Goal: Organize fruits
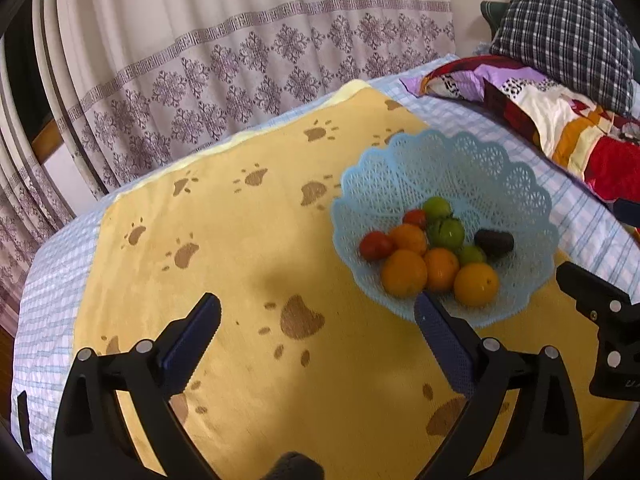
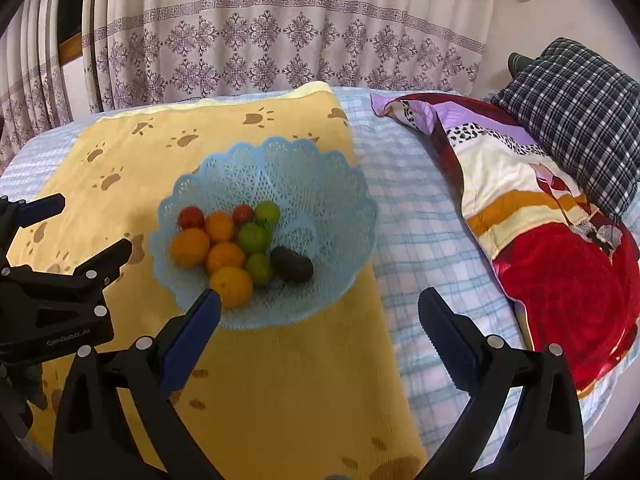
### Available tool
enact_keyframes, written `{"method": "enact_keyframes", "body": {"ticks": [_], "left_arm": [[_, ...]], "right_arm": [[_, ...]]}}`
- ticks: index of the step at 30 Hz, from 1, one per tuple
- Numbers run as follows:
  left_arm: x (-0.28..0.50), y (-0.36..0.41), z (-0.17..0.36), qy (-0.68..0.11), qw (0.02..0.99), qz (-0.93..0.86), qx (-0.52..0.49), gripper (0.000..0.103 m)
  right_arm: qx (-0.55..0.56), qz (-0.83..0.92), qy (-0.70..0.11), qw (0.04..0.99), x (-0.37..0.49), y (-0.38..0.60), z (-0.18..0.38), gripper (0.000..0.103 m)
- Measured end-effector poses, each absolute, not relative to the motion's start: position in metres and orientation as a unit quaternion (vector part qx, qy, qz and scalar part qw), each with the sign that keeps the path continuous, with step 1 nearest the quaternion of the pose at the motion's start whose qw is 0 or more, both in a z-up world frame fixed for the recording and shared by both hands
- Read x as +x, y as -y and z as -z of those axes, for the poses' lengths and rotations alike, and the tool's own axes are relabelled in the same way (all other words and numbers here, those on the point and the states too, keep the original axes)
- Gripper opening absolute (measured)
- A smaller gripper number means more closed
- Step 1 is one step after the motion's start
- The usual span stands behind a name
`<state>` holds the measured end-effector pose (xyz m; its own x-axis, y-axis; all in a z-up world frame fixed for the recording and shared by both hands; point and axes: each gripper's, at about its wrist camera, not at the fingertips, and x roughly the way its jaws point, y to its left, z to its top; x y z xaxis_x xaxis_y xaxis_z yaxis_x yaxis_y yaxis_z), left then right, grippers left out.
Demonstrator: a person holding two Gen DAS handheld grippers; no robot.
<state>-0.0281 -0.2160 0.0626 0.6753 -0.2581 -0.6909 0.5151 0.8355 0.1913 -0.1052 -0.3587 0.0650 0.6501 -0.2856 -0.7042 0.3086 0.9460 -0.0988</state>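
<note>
Basket: a pale blue lace-pattern plastic basket (image 2: pixel 320 184) sits on the yellow paw-print blanket (image 1: pixel 248 248) spread over the bed; all the fruit lies in its hollow.
Fruit: four oranges (image 2: pixel 231 286), two tomatoes (image 2: pixel 191 217), three green round fruits (image 2: pixel 253 238) and one dark avocado (image 2: pixel 292 264), touching in a loose heap.
Left gripper (image 1: pixel 318 322): jaws spread wide, nothing between them, hovering over the blanket just beside the basket's near rim.
Right gripper (image 2: pixel 320 320): jaws spread, empty, near the basket's front edge.
Handling, oranges: likely firm, fairly heavy, prone to roll; grip across the widest part.
Handling, tomatoes: probably soft-skinned and smooth; a light squeeze at mid-height.
Handling, avocado: oblong; take it across the short axis.
Handling, basket: looks light and springy, apt to shift on soft bedding.
</note>
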Motion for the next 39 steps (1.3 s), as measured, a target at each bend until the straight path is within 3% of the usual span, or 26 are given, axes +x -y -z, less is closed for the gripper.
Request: {"method": "enact_keyframes", "body": {"ticks": [14,39], "left_arm": [[-0.031,0.209,-0.038,-0.383,0.885,0.2,0.173,0.097],[-0.025,0.232,-0.034,-0.368,0.888,0.15,0.23,0.097]], "right_arm": [[-0.014,0.174,-0.384,0.907,-0.103,0.35,-0.048,0.1],[-0.034,0.194,-0.391,0.899,-0.097,0.348,-0.039,0.1]]}}
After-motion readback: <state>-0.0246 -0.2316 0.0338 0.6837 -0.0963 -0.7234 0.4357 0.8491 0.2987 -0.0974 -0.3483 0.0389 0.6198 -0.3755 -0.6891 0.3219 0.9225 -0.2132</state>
